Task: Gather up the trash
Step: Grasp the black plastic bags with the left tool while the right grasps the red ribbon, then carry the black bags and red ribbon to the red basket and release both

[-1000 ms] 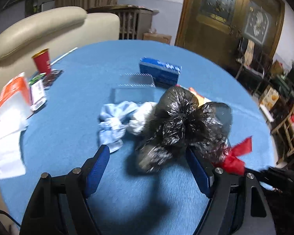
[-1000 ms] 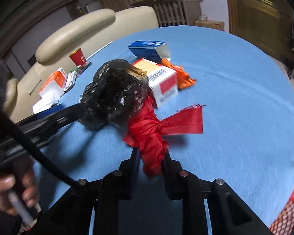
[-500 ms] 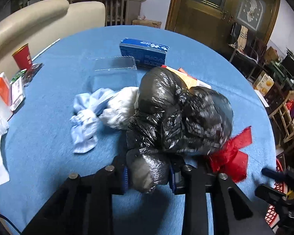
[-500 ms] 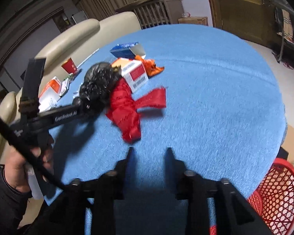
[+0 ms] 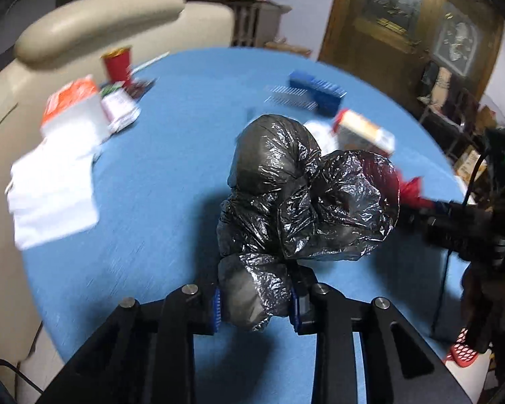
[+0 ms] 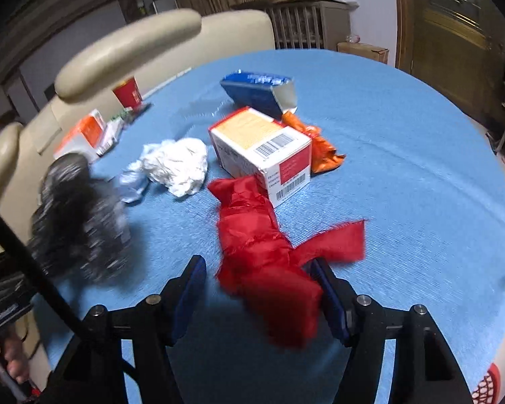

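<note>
My left gripper (image 5: 256, 306) is shut on a crumpled black plastic bag (image 5: 299, 195) and holds it above the blue table (image 5: 171, 168); the bag shows blurred in the right wrist view (image 6: 77, 222). My right gripper (image 6: 259, 299) is open, its fingers either side of a red cloth ribbon (image 6: 262, 256) lying on the table. Behind the ribbon lie a white and red carton (image 6: 262, 151), a white paper wad (image 6: 175, 165), an orange wrapper (image 6: 320, 148) and a blue box (image 6: 259, 91).
A red cup (image 6: 128, 92), an orange and white pack (image 6: 84, 133) and white papers (image 5: 54, 181) sit at the table's left edge by a beige sofa (image 6: 134, 43). A red mesh basket (image 6: 488, 387) stands on the floor at right.
My left gripper closed on the black bag and lifted it away to the left. My right gripper let go of the red ribbon, pulled back, then came in around it again, open.
</note>
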Demonstrator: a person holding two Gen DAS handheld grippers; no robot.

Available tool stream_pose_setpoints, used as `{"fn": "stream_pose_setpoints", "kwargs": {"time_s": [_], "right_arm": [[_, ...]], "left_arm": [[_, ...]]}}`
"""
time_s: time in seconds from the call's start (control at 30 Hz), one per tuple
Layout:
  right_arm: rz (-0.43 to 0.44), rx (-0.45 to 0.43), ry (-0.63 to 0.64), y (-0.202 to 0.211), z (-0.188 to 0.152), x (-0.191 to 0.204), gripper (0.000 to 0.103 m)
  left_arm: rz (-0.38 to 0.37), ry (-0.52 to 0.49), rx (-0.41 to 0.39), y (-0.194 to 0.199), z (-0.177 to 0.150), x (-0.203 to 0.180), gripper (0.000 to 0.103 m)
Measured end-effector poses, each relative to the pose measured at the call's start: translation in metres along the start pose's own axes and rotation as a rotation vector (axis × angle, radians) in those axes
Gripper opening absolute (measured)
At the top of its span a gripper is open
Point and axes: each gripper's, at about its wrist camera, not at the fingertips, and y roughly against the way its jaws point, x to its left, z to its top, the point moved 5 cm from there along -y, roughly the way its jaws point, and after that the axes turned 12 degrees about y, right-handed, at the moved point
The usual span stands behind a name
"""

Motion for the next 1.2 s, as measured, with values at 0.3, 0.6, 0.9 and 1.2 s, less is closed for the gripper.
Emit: {"fn": "stream_pose_setpoints", "kwargs": {"time_s": [0.3, 0.6, 0.9, 1.2], "right_arm": [[0.003, -0.002, -0.005, 0.009, -0.006, 0.001, 0.032], [0.025, -0.062, -0.078, 0.044, -0.027, 0.008, 0.032], [0.036, -0.135, -0.146, 0.087, -0.056, 0.015, 0.032], [0.003, -0.201, -0.204, 0.133, -0.084, 0.008, 0.033]], "left_arm": [[0.046, 0.052, 0.022, -0.017, 0.014, 0.006, 0.073], [-0.026, 0.056, 0.013, -0.013, 0.011, -0.004, 0.036], [-0.036, 0.013, -0.097, 0.046, 0.003, -0.027, 0.036], [-0.039, -0.039, -0.137, 0.075, -0.005, -0.058, 0.036]]}}
